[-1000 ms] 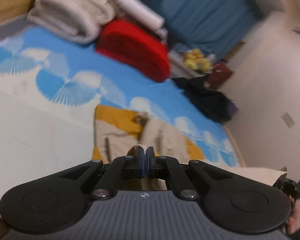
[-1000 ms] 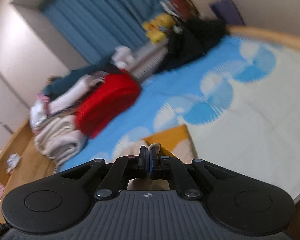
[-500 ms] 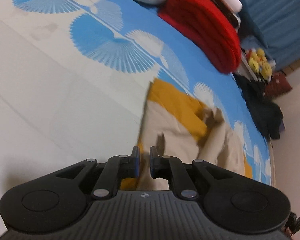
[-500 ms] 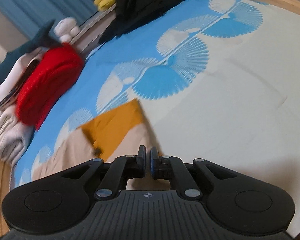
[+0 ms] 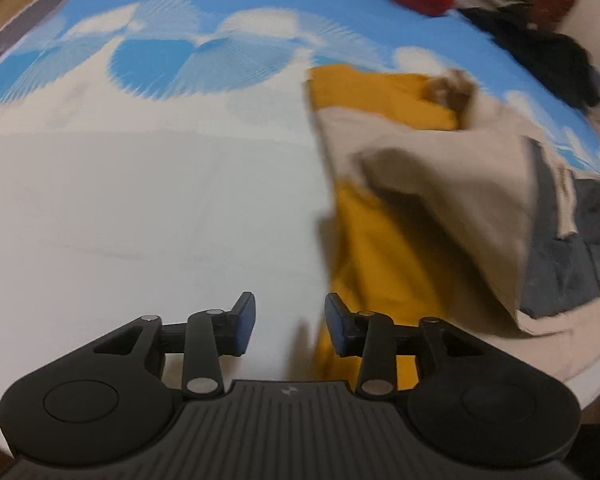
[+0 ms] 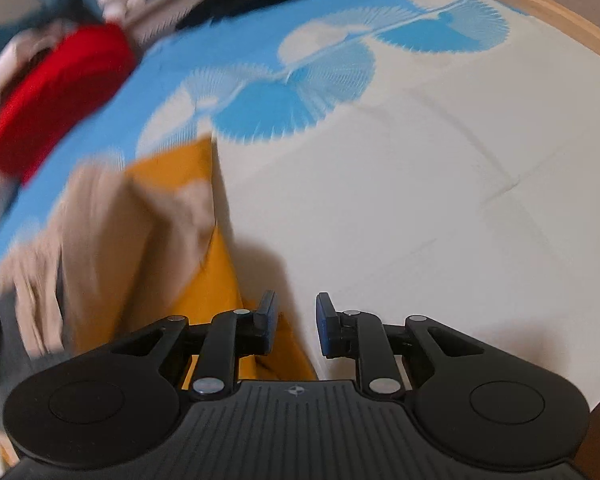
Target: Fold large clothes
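- No legible brand, label or writing was found on any item; blur obscured fine detail.
- My left gripper (image 5: 290, 328) had its jaws wide apart and empty; a second ago they were pinched on cloth.
- My right gripper (image 6: 293, 325) likewise stood apart, previously closed.
- The mustard-and-beige garment (image 5: 412, 184) lay released on the blue-and-white bedsheet (image 5: 148, 184), its edge just beside both grippers.
- A red cushion (image 6: 60, 96) sat beyond.

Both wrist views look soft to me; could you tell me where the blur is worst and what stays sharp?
Left wrist view: the beige and mustard garment smears at right, the left gripper stays crisp. Right wrist view: the red cushion and garment streak at left, the right gripper is sharp, and the bedsheet bows with fisheye.
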Demonstrator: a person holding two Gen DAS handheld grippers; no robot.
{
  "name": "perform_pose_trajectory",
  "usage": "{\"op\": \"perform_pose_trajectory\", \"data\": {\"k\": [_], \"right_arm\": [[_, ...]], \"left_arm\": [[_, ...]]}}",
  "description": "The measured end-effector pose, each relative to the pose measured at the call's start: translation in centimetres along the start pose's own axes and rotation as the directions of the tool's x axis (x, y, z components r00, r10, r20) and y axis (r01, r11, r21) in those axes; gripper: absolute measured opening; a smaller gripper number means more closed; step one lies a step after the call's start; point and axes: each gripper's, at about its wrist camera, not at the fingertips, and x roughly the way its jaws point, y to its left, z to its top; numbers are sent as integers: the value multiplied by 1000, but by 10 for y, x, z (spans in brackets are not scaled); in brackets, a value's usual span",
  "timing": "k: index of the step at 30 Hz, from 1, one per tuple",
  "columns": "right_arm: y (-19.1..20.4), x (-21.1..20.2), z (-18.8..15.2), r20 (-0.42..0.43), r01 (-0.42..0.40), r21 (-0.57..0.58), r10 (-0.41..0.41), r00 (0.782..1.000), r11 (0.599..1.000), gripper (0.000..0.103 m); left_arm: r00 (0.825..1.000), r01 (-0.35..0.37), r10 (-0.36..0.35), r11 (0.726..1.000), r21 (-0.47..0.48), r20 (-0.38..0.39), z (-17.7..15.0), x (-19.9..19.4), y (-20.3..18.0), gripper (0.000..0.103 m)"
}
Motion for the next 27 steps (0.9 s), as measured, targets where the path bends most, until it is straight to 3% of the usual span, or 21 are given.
{"op": "perform_pose_trajectory", "data": {"k": [4, 7, 9, 13, 23, 25, 26, 27], "right_arm": [[22, 1, -2, 41, -47, -79, 51, 998, 996, 29], [37, 6, 0, 66, -76, -128, 85, 994, 989, 41], [46, 14, 1, 64, -65, -162, 76, 995, 985, 41], [53, 31, 7, 73, -55, -186, 70, 995, 981, 41], [71, 63, 37, 97, -109, -188, 128, 987, 976, 41], [75, 69, 42, 94, -120, -200, 141, 986, 972, 38], [77, 71, 44, 97, -123, -203, 145, 985, 971, 30], [78, 72, 47, 101, -126, -206, 149, 984, 970, 22]], "left_arm": [[992, 56, -55, 998, -9, 111, 9, -5, -14, 52], [982, 80, -76, 997, -19, 175, 18, -2, -26, 65], [978, 76, -72, 997, -12, 196, 24, 5, -35, 73], [978, 53, -52, 999, -1, 204, 36, 20, -51, 73], [953, 77, -85, 996, 40, 292, 74, 45, -64, 75], [949, 97, -110, 994, 60, 295, 80, 49, -65, 68], [949, 99, -118, 992, 79, 292, 82, 53, -66, 49], [950, 95, -121, 990, 101, 289, 84, 56, -66, 11]]}}
